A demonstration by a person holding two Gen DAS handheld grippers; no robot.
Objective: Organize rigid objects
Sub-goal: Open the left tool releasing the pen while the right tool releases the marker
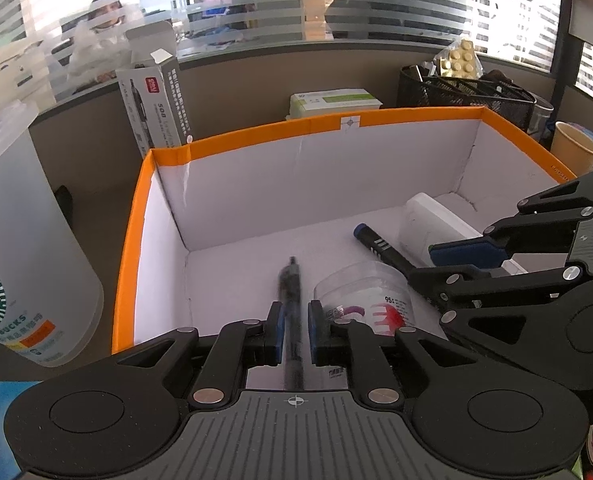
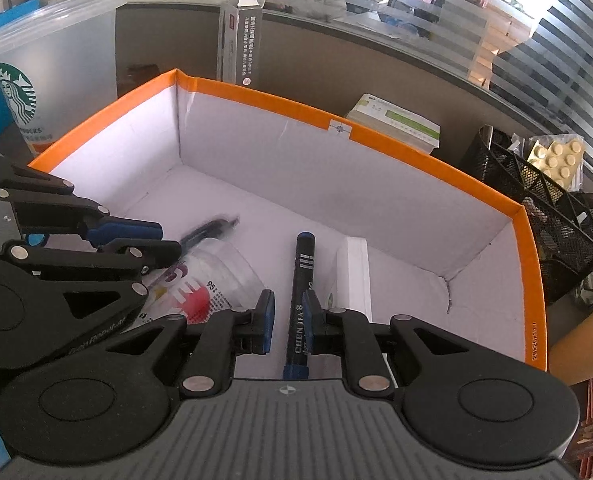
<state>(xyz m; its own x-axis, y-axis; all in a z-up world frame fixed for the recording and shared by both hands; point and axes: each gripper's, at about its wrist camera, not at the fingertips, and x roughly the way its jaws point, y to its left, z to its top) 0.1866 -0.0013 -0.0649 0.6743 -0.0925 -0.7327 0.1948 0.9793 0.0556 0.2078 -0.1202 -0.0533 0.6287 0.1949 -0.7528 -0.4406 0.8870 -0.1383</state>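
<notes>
**Two pens between slightly parted jaws inside the orange-rimmed box**

The left gripper (image 1: pixel 294 330), black with ribbed grey housing and blue rubber pads, had its jaws slightly apart around a slim black ballpoint pen (image 1: pixel 291 300), gaps showing on both sides. The pen appeared blurred, its long axis running away from the camera, tip toward the box's far wall. The right gripper (image 2: pixel 289 318) likewise stood a little open around a black cylindrical marker with blue cap (image 2: pixel 301 292), printed lettering along its barrel, cap end pointing away. Between the two lay a clear plastic cup (image 2: pixel 220 276) on its side, printed red and purple. Right of the marker sat a white rectangular block (image 2: pixel 354 276). All rested in the white cardboard box with orange rim (image 1: pixel 256 136).
</notes>
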